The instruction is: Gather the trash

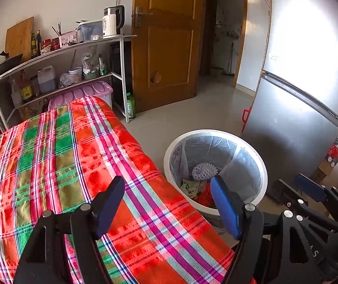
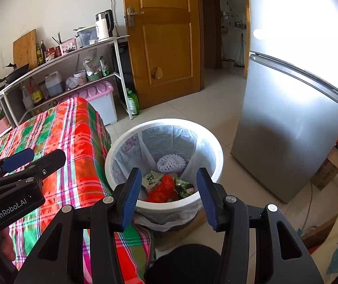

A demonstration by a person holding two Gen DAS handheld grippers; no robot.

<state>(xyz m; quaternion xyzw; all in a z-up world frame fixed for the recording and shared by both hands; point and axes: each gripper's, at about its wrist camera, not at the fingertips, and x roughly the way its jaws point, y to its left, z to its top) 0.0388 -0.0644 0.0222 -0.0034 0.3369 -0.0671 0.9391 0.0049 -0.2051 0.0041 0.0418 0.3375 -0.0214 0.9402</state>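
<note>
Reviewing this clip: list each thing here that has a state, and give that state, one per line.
left gripper: open, nothing between its fingers
right gripper: open, empty, above the bin
trash bin: upright, lined with a bag, no lid, holds trash
wooden door: closed
fridge: both doors shut
pink-lidded storage box: lid on
kettle: lid down, on the shelf
plaid cloth: spread flat, no trash on it

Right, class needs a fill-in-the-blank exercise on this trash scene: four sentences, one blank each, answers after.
1. The white bin stands on the floor between the plaid-covered table and the silver ____.
2. Both the left gripper and the right gripper are open and hold ____.
3. The bin is lined with a plastic ____.
4. The white foam net lies inside the ____.

Answers: fridge; nothing; bag; bin
</note>
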